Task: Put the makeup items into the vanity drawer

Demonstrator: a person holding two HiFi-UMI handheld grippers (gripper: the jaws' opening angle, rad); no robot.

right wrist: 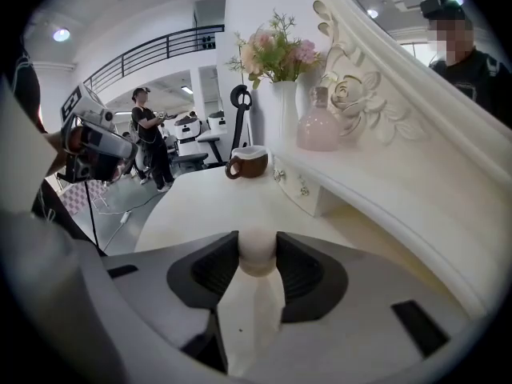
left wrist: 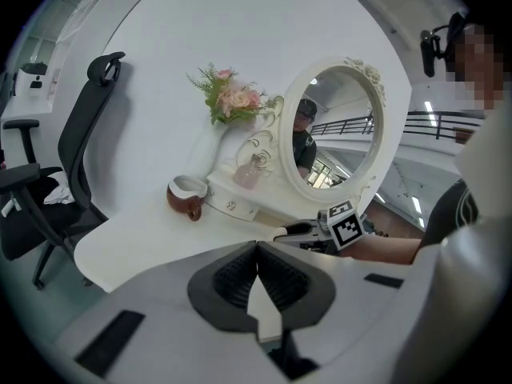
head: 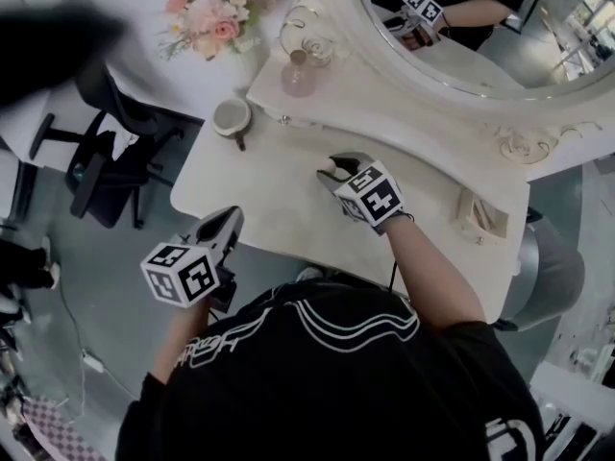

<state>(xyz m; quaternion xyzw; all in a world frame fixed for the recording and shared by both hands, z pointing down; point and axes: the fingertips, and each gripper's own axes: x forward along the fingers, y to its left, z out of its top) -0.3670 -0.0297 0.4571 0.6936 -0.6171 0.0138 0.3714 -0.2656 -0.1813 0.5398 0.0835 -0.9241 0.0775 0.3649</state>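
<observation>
Here the right gripper (right wrist: 257, 237) rests low over the middle of the pale worktop (head: 279, 195), its jaws about halfway closed and clamped on a small rounded cream makeup item (right wrist: 258, 256). Both dark ribbed pads touch the item's sides, and its domed top shows between the jaw tips. From the head view, the item peeks out as a light spot at the front of this gripper, near the raised back ledge of the vanity.

The left gripper (left wrist: 256, 248) hangs off the near left edge of the worktop, well apart from the right one. Its jaws are together at the tips with nothing between them.

A brown mug (head: 232, 118) with a white inside stands at the back left of the worktop. A pink bottle (head: 298, 75) sits on the ledge beside it, under the round mirror (head: 480, 27). A vase of pink flowers (head: 213, 15) stands further back.
</observation>
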